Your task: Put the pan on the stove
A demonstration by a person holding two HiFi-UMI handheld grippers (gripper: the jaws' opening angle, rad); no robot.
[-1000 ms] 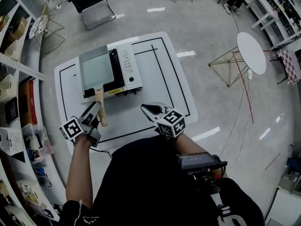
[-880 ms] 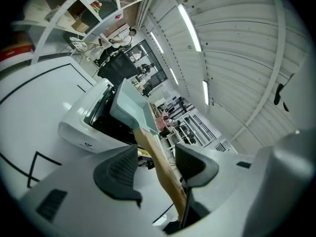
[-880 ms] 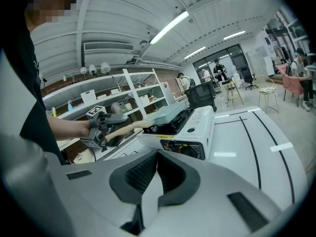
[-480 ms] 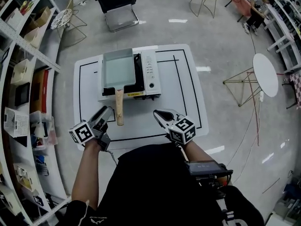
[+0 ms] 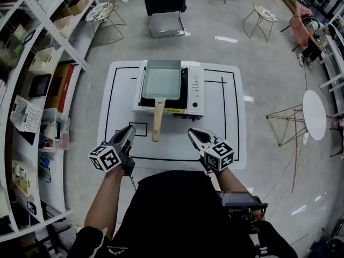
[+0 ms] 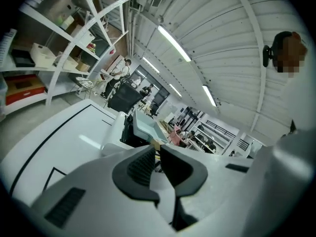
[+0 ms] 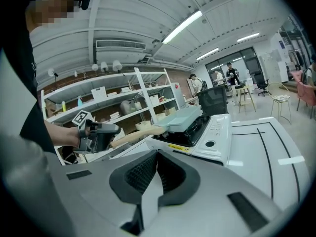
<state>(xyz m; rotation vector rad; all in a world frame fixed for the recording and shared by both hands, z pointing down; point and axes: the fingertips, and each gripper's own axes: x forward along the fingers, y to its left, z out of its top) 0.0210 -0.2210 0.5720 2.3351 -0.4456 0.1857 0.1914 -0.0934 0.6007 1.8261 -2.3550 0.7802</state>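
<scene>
A pale green rectangular pan (image 5: 161, 79) sits on the white tabletop stove (image 5: 194, 90), its wooden handle (image 5: 157, 121) pointing toward me. My left gripper (image 5: 129, 130) hovers near the table's front edge, left of the handle's tip and apart from it. Its jaws have just been closing and stand almost together with nothing between them (image 6: 157, 157). My right gripper (image 5: 193, 134) is shut and empty, right of the handle, above the table. The right gripper view shows the pan (image 7: 185, 116), the stove (image 7: 212, 127) and the left gripper (image 7: 101, 132) beyond it.
The stove stands on a white table (image 5: 231, 138) marked with black lines. Shelving with boxes (image 5: 32, 90) runs along the left. A black chair (image 5: 164, 15) stands behind the table, and a small round white table (image 5: 314, 112) at the right.
The left gripper has drawn back from beside the pan's handle toward the table's front edge, and its jaws have closed. The pan stays on the stove. The head view has shifted.
</scene>
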